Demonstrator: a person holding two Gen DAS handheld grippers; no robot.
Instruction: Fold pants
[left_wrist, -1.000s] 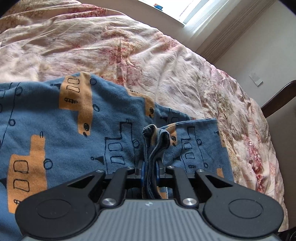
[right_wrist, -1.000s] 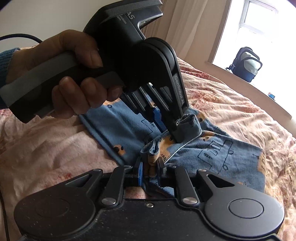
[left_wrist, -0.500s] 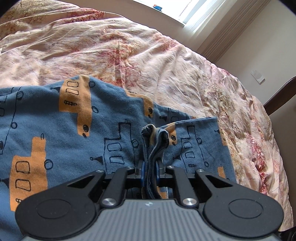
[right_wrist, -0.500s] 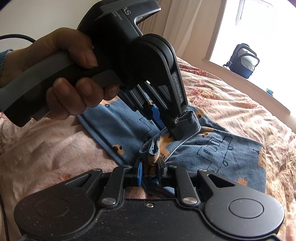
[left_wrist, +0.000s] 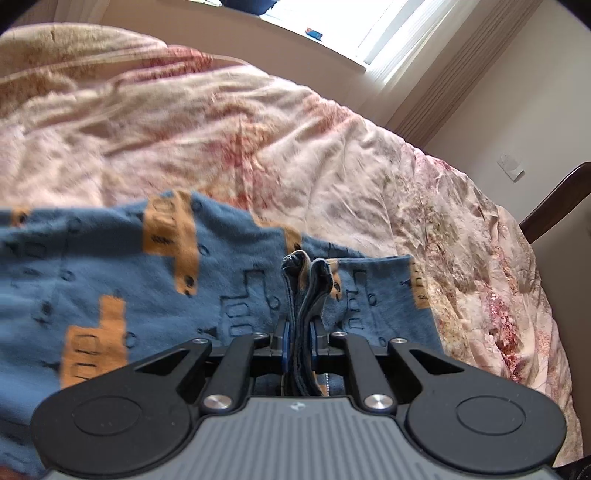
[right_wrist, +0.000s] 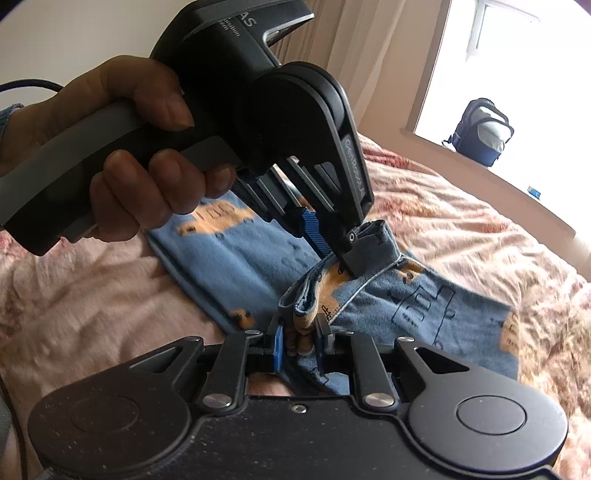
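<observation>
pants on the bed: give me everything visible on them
The pants are soft blue knit printed with orange blocks and dark line drawings, and show a pale stitched seam. They lie mostly spread on the pink floral bedspread. One bunched edge is clamped upright in the left hand-held gripper; another bunched edge nearby is pinched in the right hand-held gripper. The cloth between the two grips is lifted and creased. Nothing else touches them.

"AS" on left gripper housing, finger lettering unclear
</observation>
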